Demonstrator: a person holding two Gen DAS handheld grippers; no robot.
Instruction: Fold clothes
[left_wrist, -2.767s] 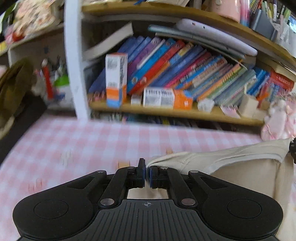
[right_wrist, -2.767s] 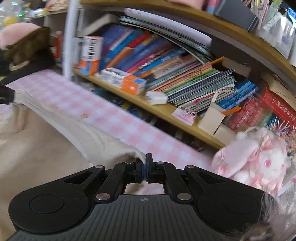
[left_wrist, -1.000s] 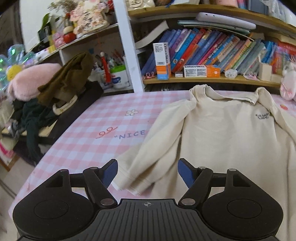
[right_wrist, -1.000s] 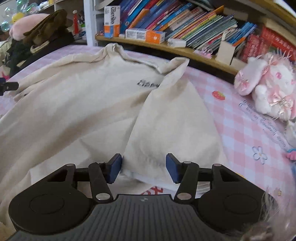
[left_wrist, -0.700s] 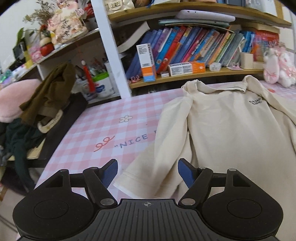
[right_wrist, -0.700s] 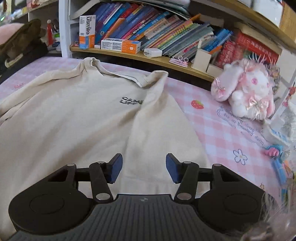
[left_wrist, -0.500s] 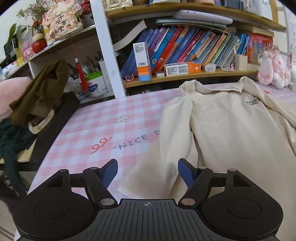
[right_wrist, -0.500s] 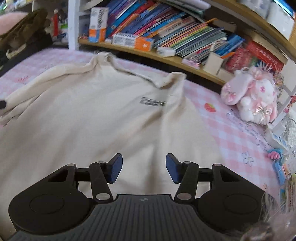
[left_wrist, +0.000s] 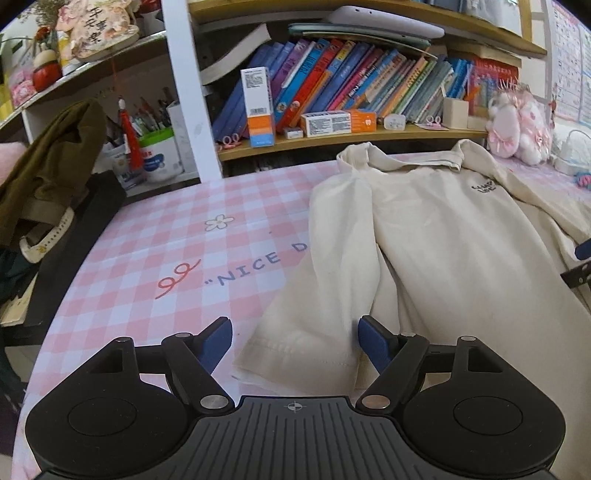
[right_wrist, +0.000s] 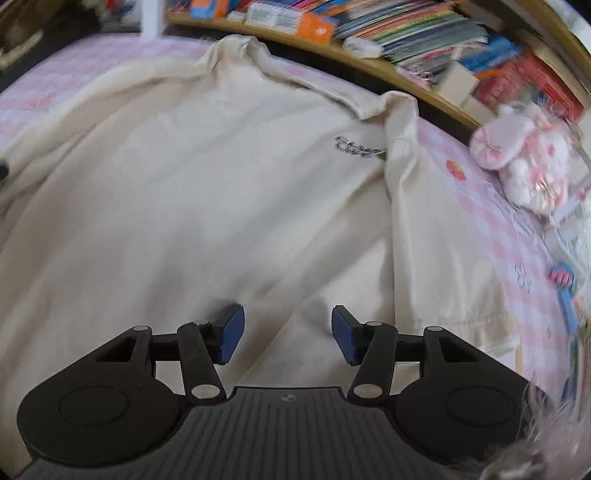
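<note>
Left wrist view: the left tool (left_wrist: 294, 341) hangs with its blue pads wide apart and nothing pinched; the cuff of the near sleeve (left_wrist: 299, 363) lies below and between the pads, which do not press on it.
Garment: a cream long-sleeved cotton sweatshirt (left_wrist: 454, 251) lies face up on the pink-and-white checked desk (left_wrist: 155, 258), collar toward the wooden bookshelf (left_wrist: 332, 138), small dark chest print showing.
Only here: the desk's "NICE" lettering, an olive garment (left_wrist: 55, 158) draped at the left edge, and a black-and-blue part at the right border over the far side of the shirt, probably the other tool.
Right wrist view: the right tool (right_wrist: 284, 334) sits about half open and empty, above the sweatshirt (right_wrist: 192, 192) where the far sleeve (right_wrist: 436, 258) meets the body.
Only here: that sleeve's cuff near the desk edge, and the pink plush rabbit (right_wrist: 524, 166) close beside it; the picture is smeared, so fine detail is lost.
Step in hand: judged from the flat, unfolded shirt, folding has not begun; both tools look poised over a sleeve each.
Next move: probably lower each tool, close on its sleeve's cloth and carry it in across the chest; the thin fabric needs a low, square bite.
</note>
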